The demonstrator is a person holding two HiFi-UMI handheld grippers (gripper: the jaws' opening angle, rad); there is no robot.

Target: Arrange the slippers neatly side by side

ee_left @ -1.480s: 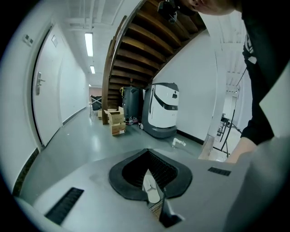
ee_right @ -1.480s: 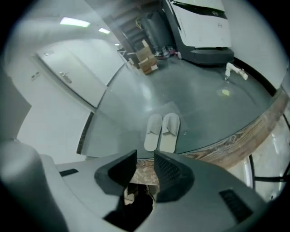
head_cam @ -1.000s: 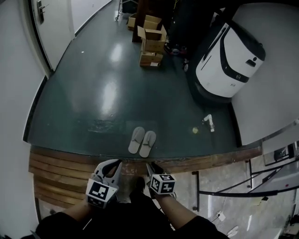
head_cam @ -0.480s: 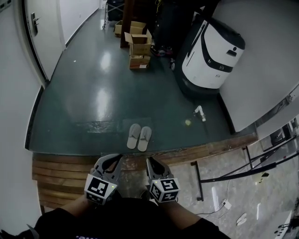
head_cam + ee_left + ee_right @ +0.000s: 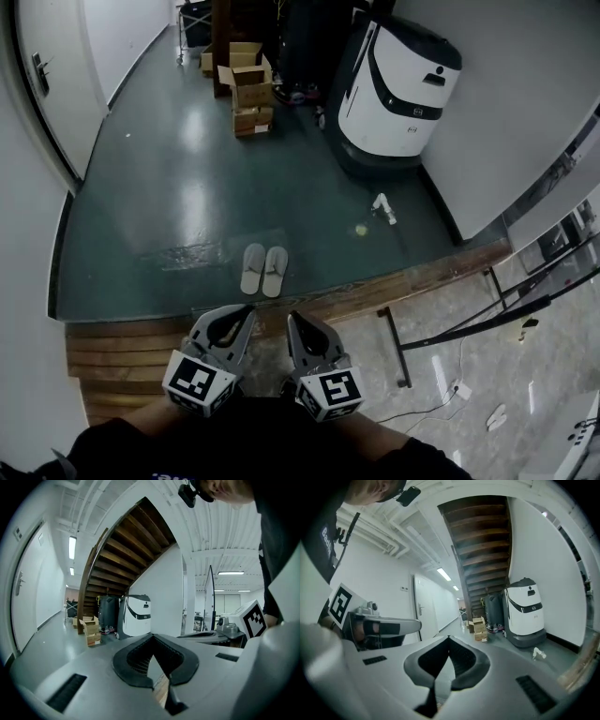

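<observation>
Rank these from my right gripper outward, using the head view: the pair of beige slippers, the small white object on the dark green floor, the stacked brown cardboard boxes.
1. Pair of beige slippers: just ahead of the right gripper, slightly to its left.
2. Small white object: farther ahead, off to the right.
3. Stacked brown cardboard boxes: far end, slightly left.

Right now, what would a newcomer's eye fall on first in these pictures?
Pale slippers lie side by side on the dark green floor, in the middle of the head view. A big white-and-black machine stands at the upper right, with cardboard boxes left of it. The left claw and right claw, shut and empty, hang near the wooden step below.
</observation>
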